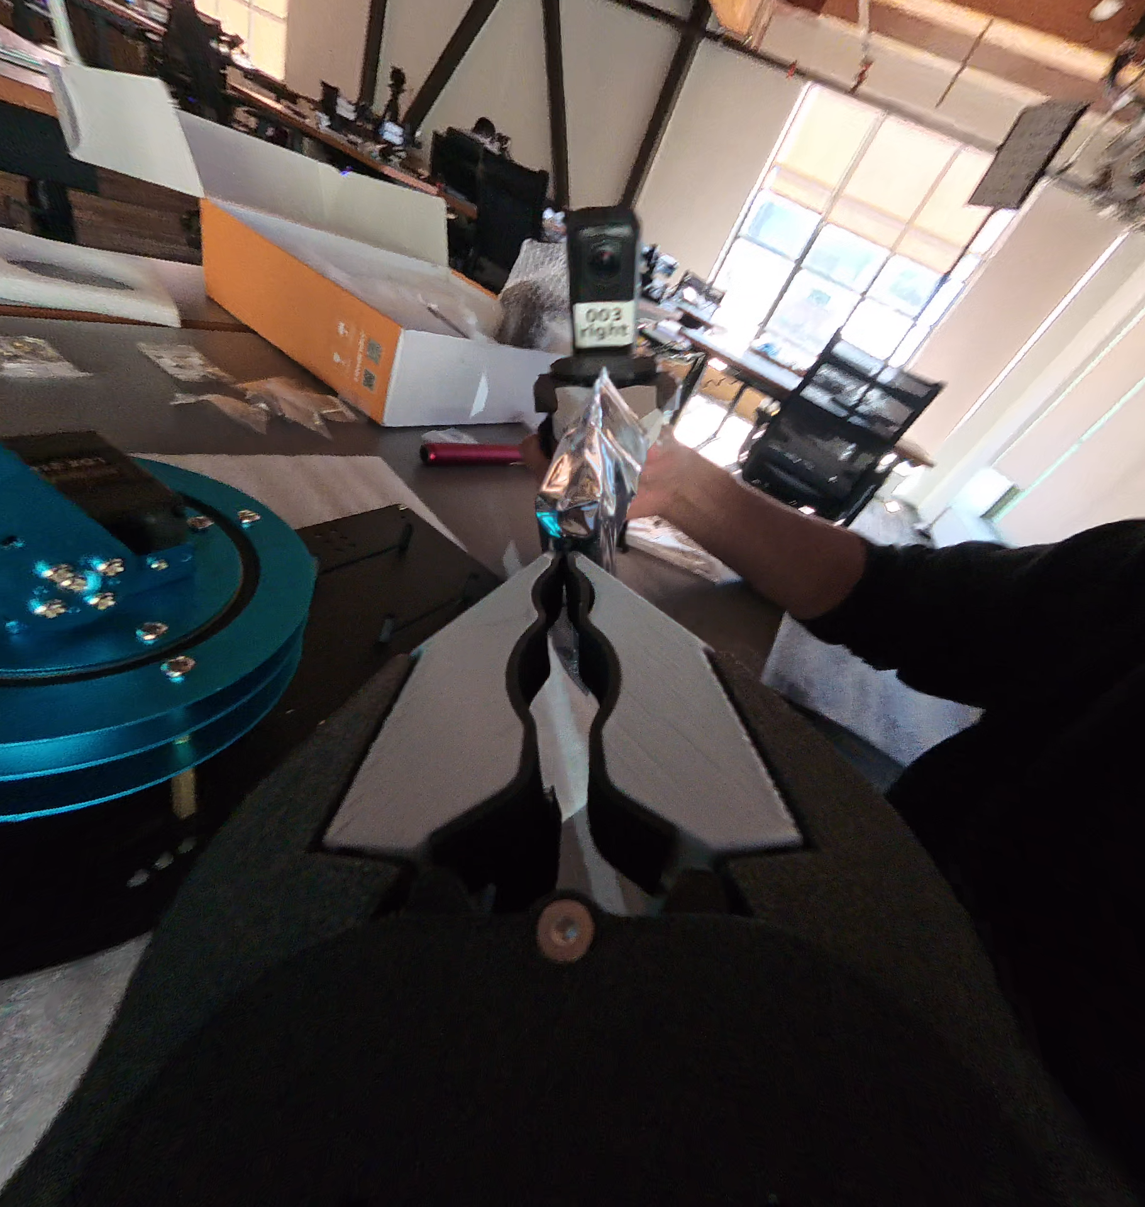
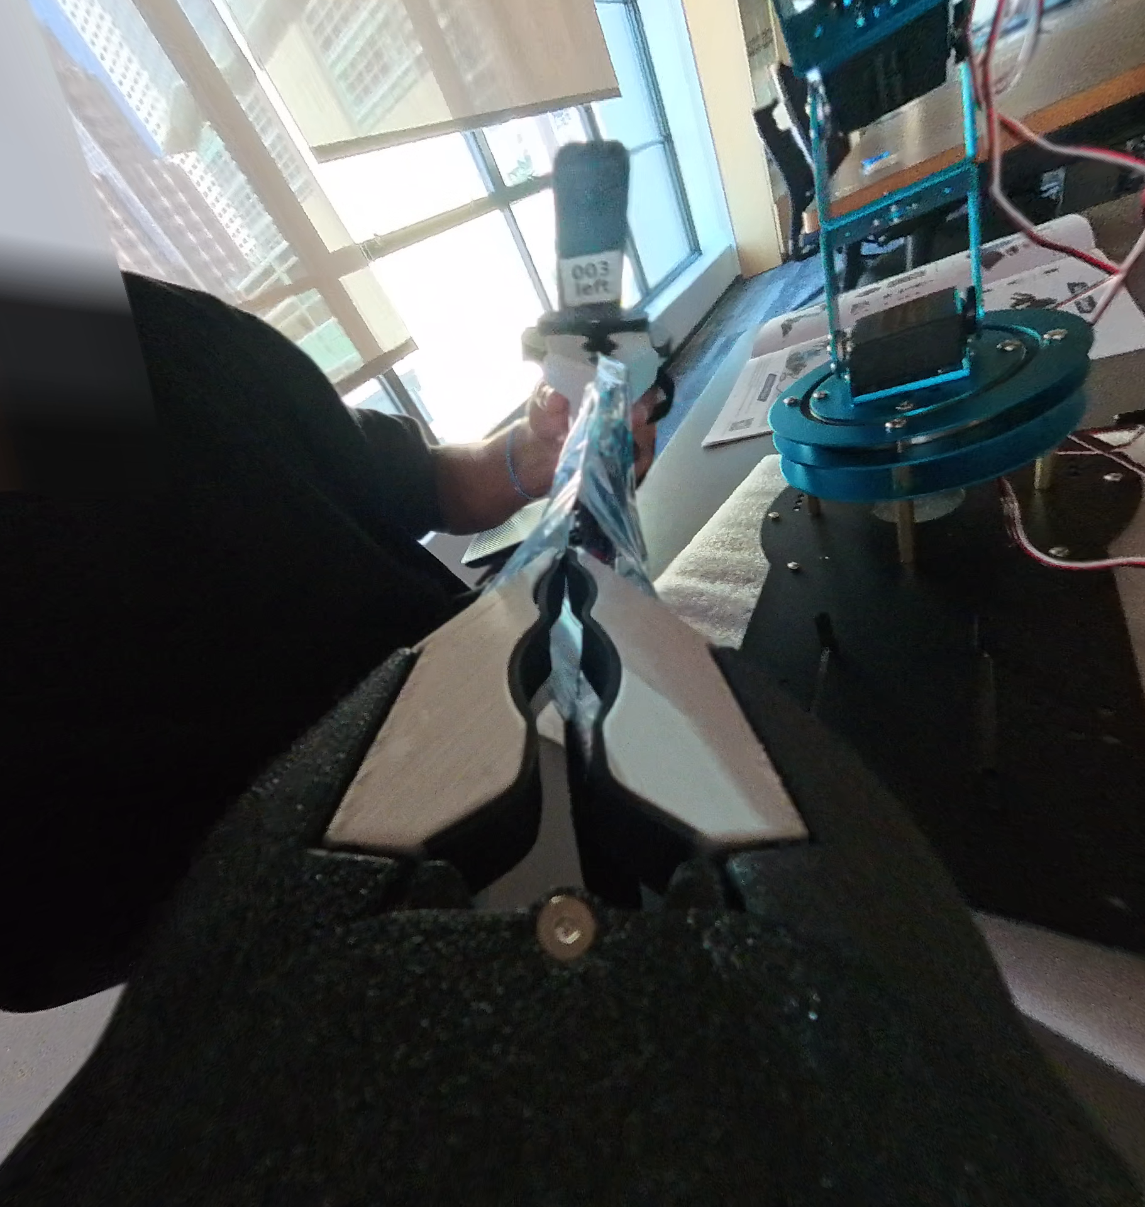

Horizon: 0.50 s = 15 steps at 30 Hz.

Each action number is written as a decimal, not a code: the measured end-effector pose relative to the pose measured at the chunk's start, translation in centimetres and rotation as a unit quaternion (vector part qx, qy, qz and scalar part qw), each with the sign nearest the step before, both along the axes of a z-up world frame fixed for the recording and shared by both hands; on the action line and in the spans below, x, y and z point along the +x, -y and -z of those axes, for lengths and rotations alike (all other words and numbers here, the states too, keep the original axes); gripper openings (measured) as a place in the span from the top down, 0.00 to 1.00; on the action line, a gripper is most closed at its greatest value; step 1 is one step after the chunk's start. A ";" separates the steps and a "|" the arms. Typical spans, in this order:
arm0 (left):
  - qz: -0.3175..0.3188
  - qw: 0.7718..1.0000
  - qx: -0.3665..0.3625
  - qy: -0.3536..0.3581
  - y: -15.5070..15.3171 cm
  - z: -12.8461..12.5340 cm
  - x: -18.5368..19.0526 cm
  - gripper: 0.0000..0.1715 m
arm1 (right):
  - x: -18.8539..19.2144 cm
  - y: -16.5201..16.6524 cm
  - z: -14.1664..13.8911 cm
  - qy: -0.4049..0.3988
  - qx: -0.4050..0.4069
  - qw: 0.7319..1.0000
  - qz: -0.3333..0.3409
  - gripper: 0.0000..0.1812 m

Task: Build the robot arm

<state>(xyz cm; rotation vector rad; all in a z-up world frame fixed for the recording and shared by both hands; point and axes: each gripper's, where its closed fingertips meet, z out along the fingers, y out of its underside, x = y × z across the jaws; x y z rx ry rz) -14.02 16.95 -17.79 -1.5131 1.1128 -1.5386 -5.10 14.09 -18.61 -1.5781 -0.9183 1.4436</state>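
The left hand-held gripper (image 1: 564, 562) is pinching one end of a crinkled silver foil bag (image 1: 589, 470) at centre frame. The right hand-held gripper (image 2: 566, 565) is clamped on the bag's other end, so it hangs stretched between them above the bench (image 1: 465, 496). A blue round turntable base (image 1: 132, 653) stands at left.

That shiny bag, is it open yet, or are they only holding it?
Done: both grippers have hold of the shiny foil bag. The left gripper has its jaws shut on one end, the right gripper on the other, so the bag hangs stretched between them above the table. In hand: that two-sided grip. Left: no tear or opening shows, so it looks unopened.
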 end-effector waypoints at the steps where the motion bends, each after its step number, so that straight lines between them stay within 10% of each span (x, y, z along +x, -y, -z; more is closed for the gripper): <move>1: -0.011 1.000 0.011 -0.011 -0.2 0.4 0.0 1.00 | -0.1 -0.4 0.6 0.019 0.006 1.000 0.014 1.00; 15: -0.150 0.984 -0.062 -0.079 -2.1 5.0 -2.2 1.00 | -2.1 1.3 2.6 0.120 0.032 0.992 0.008 0.97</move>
